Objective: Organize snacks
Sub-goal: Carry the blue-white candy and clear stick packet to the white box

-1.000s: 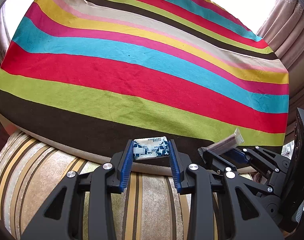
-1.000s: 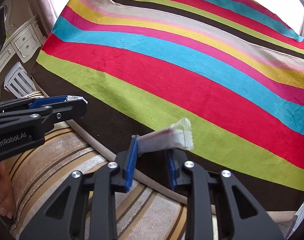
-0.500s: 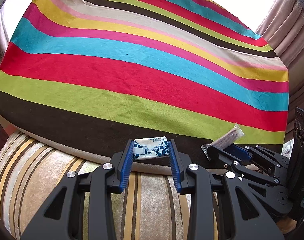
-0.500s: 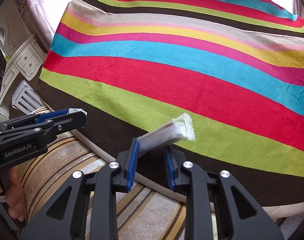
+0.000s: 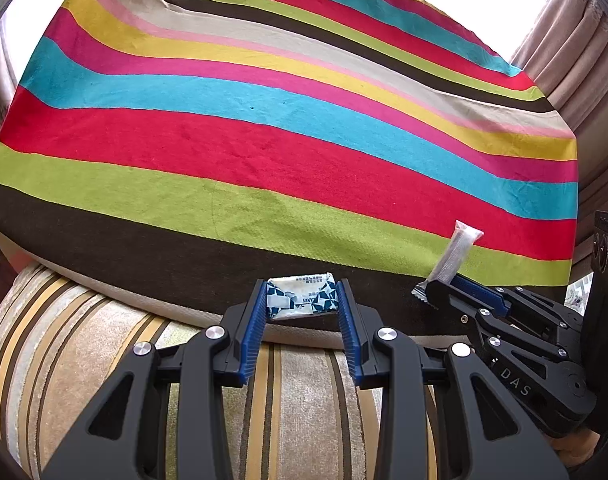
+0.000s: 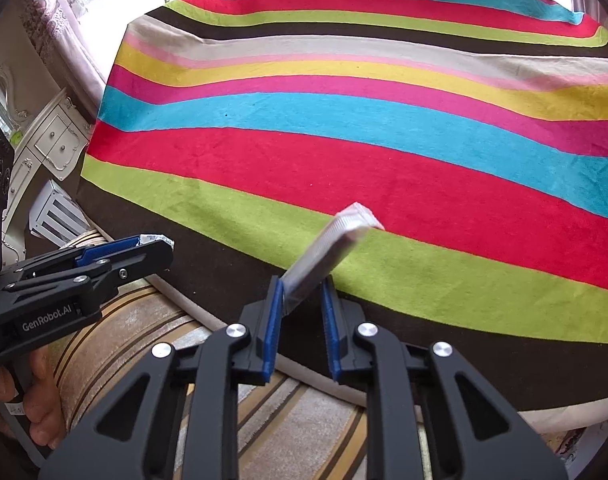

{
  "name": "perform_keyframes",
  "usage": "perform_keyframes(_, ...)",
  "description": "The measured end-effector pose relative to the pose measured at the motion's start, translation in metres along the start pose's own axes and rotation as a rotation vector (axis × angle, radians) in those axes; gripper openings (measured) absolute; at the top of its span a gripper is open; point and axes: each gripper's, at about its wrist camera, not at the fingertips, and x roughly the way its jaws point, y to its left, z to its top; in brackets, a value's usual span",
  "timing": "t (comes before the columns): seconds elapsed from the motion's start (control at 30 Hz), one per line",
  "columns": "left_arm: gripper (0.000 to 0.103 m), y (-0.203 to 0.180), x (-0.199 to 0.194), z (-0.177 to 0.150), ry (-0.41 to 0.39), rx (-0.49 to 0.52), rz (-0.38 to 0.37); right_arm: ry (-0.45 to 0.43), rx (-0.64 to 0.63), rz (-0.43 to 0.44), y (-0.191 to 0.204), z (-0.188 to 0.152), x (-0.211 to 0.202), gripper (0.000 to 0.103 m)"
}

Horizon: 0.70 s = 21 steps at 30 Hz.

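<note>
Bed with striped blanket (image 5: 288, 168) fills view, curtains and white dresser (image 6: 52, 140) at edges. Left gripper (image 5: 302, 300) closed on blue-white snack packet (image 5: 302, 300), packet clamped flat across between pads, above striped cushion (image 5: 104, 360). Right gripper (image 6: 302, 296) jaws just closing further, pinching long whitish stick packet (image 6: 327, 248) by lower end, rest tilting up-right over blanket. Both snacks lifted, probably ready for laying side by side on bed.
</note>
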Motion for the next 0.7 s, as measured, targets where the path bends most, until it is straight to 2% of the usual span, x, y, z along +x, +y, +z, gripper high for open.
perform_keyframes(0.3, 0.032, -0.003, 0.000, -0.001, -0.003, 0.014, 0.002, -0.035, 0.011, -0.027, -0.001, 0.000, -0.006, 0.012)
perform_keyframes(0.7, 0.032, -0.016, -0.012, -0.004, -0.034, 0.049, -0.008, -0.102, 0.052, -0.167, -0.010, -0.010, -0.036, 0.012)
